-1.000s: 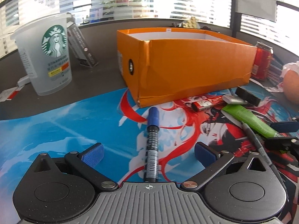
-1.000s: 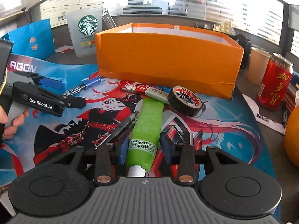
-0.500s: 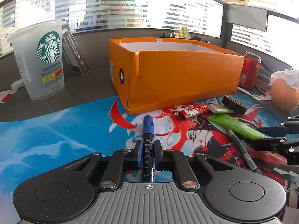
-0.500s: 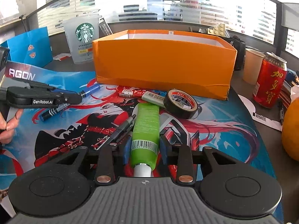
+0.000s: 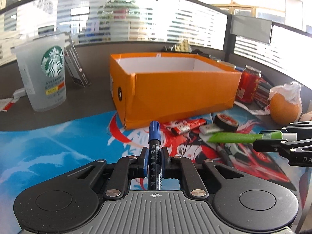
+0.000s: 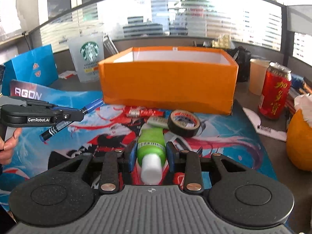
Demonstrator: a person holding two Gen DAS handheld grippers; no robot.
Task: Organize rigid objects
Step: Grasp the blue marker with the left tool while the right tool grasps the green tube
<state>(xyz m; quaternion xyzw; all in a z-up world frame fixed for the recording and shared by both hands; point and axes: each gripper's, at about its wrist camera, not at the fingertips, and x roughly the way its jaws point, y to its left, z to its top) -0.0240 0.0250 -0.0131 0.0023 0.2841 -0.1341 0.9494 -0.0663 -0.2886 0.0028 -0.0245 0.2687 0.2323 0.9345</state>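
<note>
A: So, which step is this?
B: Both loads are off the mat: left gripper (image 5: pixel 154 160) jaws clamped on the marker (image 5: pixel 154 148), right gripper (image 6: pixel 150 154) on the green tube (image 6: pixel 151 142).
A: Next?
B: Carry both over the orange box (image 5: pixel 175 89) (open top) and release.

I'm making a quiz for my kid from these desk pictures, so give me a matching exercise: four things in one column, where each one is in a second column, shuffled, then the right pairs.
Things:
1. blue marker
2. green tube
3. tape roll
4. red can

Places:
A. lying on the printed mat, in front of the orange box
B. clamped in the right gripper
C. standing on the grey desk, right of the box
D. clamped in the left gripper

Pairs: 1-D, 2-B, 3-A, 4-C
</note>
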